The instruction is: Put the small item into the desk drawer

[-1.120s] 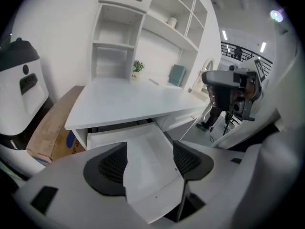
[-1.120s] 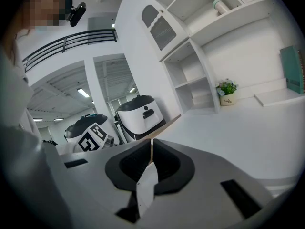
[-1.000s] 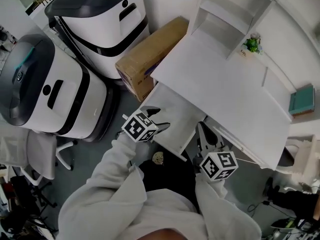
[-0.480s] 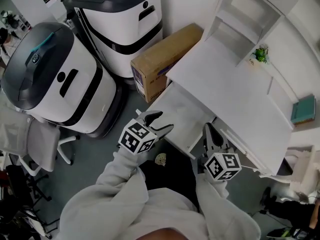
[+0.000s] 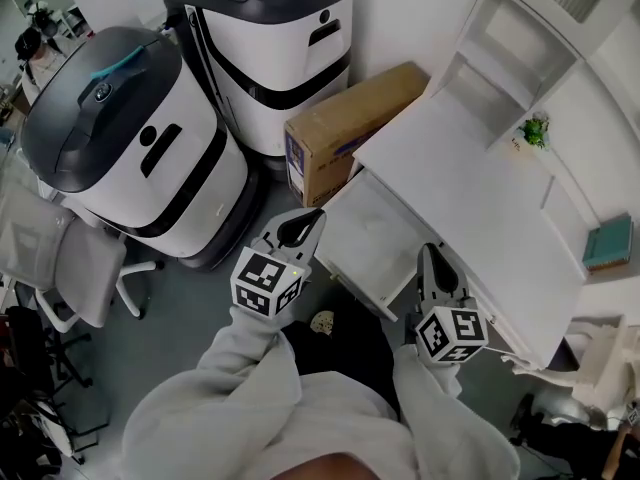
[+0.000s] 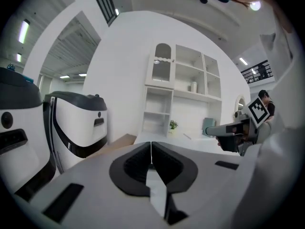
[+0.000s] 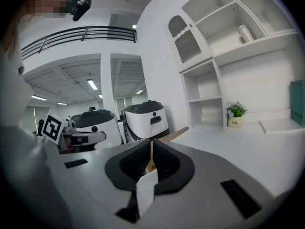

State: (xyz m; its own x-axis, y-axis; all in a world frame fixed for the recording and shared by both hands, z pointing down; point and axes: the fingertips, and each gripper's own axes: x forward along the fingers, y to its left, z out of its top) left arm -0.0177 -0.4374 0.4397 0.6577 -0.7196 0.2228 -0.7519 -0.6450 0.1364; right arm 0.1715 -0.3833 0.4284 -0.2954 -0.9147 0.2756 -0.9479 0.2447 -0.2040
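Note:
The white desk (image 5: 470,178) has its drawer (image 5: 372,236) pulled out towards me, and nothing shows inside it. My left gripper (image 5: 311,219) hovers at the drawer's left front corner with its jaws pressed together on nothing; in the left gripper view (image 6: 151,146) the pads meet. My right gripper (image 5: 429,252) hangs over the drawer's right front corner, also shut and empty (image 7: 151,148). A small pale item (image 5: 320,320) lies low between my arms on a dark surface, touched by neither gripper.
Two large white-and-grey machines (image 5: 130,158) (image 5: 275,48) stand left of the desk, with a cardboard box (image 5: 350,128) wedged against it. An office chair (image 5: 60,268) is at far left. A potted plant (image 5: 535,130) and a teal book (image 5: 607,243) sit on the desk.
The left gripper's jaws, spread wide before, have closed, and it has drawn back a little from the drawer's front edge. My head view has shifted; the right gripper keeps its place.

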